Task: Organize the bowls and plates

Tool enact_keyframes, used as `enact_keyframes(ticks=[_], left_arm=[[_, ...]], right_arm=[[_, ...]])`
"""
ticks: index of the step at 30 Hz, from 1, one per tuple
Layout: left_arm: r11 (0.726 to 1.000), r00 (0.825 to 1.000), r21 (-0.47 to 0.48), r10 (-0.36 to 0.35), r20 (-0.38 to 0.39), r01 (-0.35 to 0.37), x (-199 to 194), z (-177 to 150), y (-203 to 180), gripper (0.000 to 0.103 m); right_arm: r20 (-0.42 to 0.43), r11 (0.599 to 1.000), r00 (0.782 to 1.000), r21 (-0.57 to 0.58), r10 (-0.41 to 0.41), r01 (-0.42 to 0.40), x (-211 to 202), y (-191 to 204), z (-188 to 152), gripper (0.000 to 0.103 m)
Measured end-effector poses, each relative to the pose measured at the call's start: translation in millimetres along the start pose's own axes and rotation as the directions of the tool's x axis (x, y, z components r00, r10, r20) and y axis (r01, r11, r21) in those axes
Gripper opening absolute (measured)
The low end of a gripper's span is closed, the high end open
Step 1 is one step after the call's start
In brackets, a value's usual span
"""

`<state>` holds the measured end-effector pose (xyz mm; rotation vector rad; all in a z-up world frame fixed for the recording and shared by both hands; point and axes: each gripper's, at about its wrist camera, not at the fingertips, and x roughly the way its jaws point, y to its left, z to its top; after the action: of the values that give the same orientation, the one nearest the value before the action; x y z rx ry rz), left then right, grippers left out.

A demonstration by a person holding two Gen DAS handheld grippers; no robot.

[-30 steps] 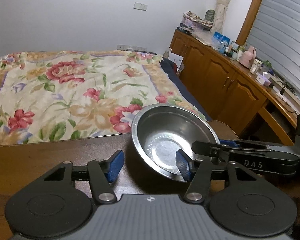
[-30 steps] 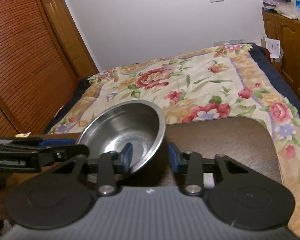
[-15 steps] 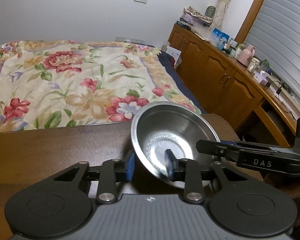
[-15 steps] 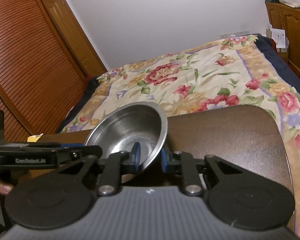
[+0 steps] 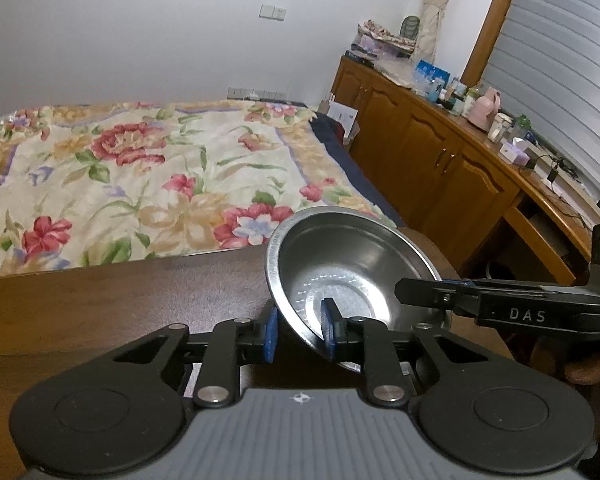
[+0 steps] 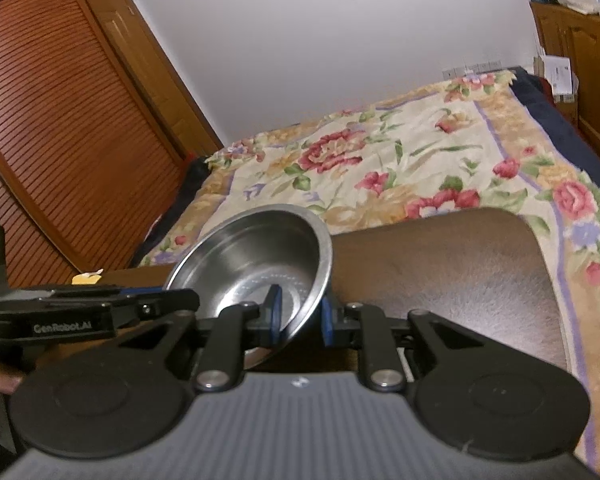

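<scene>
The left tool (image 5: 299,333) is clamped on the near rim of a steel bowl (image 5: 352,280), one blue pad inside, one outside. The right tool (image 6: 299,317) pinches the same bowl (image 6: 256,268) at its opposite rim. The bowl holds nothing and tilts above the dark wooden counter (image 5: 120,300), near its far right corner. Beyond the counter's far edge lies a bed (image 5: 140,176) with a floral cover.

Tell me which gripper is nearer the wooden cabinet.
Right. The right gripper clamps the bowl rim on the cabinet side; the left gripper clamps the rim farther away.
</scene>
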<state>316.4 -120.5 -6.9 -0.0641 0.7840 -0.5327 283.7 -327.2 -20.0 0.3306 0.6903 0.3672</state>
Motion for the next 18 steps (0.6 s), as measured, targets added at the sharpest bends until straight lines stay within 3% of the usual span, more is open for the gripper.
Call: enact_keyframes(ticks=[18], left_arm=[[0.998,0.996,0.052,-0.045,0.074,0.041,-74,-13,-27,0.024]], right_arm=[[0.053,0.999,0.998,-0.047,-0.015,0.018,-59,33,-6,0.022]])
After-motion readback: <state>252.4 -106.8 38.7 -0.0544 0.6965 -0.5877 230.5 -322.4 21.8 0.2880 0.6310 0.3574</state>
